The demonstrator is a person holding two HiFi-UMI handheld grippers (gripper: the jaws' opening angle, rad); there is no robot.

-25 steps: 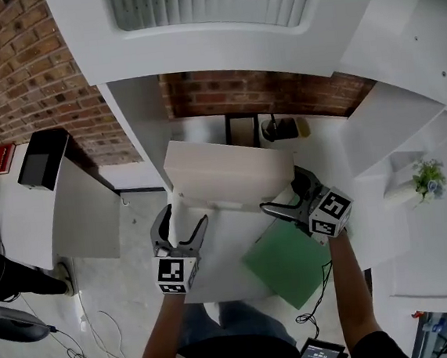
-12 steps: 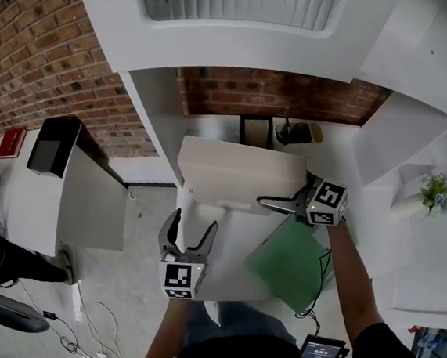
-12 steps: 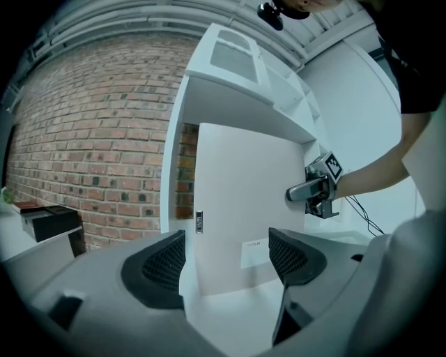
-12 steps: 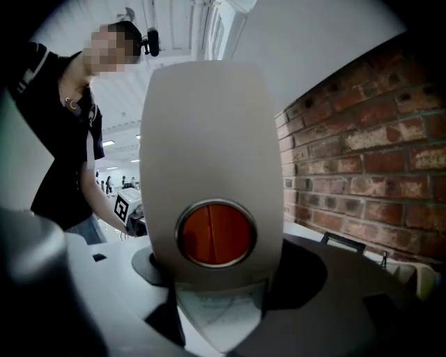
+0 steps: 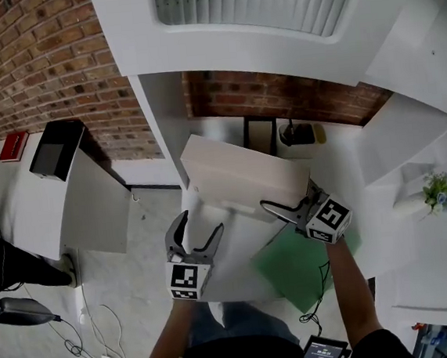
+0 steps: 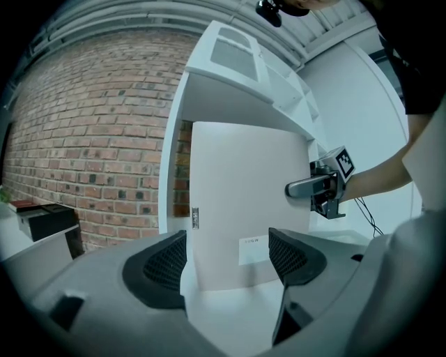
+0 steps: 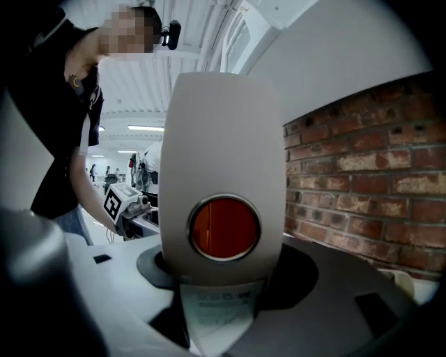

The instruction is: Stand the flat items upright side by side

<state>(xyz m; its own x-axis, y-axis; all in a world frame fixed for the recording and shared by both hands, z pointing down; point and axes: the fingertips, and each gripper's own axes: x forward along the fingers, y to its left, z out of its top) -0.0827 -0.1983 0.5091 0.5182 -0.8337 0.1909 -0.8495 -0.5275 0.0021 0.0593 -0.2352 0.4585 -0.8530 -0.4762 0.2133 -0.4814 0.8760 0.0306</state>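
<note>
Right gripper at the spine of a tall pale-grey cardboard box file, left gripper open.

In the head view we see the box file standing upright on the white table, with a flat green folder lying on the table just beside it, partly under the right gripper. In the left gripper view we find the jaws wide apart with nothing between them, pointed at the file's broad face, which stands apart from them; the right gripper sits at that face's right edge. In the right gripper view the spine, with its round orange-backed finger hole and paper label, fills the gap between the jaws. They have just been closing, and the pads seem to press its two sides, though the spine hides most of them.
</note>
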